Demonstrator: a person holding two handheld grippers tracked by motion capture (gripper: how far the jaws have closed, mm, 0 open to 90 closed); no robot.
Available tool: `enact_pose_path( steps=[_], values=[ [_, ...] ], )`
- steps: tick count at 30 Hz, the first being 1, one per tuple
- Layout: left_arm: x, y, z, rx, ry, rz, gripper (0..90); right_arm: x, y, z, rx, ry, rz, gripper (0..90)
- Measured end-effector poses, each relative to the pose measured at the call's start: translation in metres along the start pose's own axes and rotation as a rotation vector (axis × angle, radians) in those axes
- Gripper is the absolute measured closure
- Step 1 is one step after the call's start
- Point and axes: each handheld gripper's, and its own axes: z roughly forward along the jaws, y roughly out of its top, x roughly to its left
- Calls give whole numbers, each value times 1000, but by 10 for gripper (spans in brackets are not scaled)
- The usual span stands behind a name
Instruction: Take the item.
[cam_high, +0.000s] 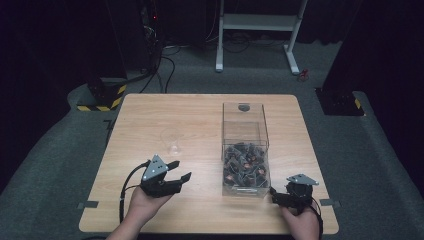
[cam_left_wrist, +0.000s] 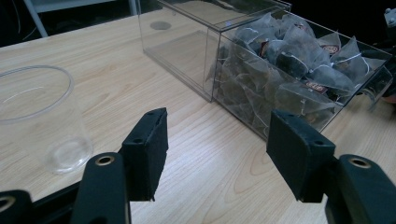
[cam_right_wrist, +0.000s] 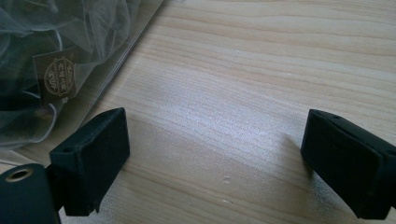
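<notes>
Both grippers sit low in frame: left gripper (cam_high: 172, 172) spread, empty; right gripper (cam_right_wrist: 212, 158) spread too, just beside the clear box (cam_high: 245, 150) of tea bags (cam_left_wrist: 299, 60) mid-right. Glass cup (cam_left_wrist: 39, 116) stands left of centre. Risk imo: those filmy bags snag together, and one grab lifts several.

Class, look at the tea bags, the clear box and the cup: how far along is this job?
Nothing looks done: the clear cup is empty and the tea bags all sit in the clear box. Both the left gripper and right gripper have open, empty jaws. Picking a bag and moving it remains.
</notes>
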Motion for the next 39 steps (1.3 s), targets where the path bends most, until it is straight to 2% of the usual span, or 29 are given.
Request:
enact_pose_path(
  steps=[10,24,39],
  values=[
    [-2,6,4,-9,-12,-1,394,0,0,0,0,0,0,78],
    [-7,17,14,-26,-49,-10,396,0,0,0,0,0,-3,78],
    [-13,25,24,-37,-74,-2,397,0,0,0,1,3,-2,78]
  ],
)
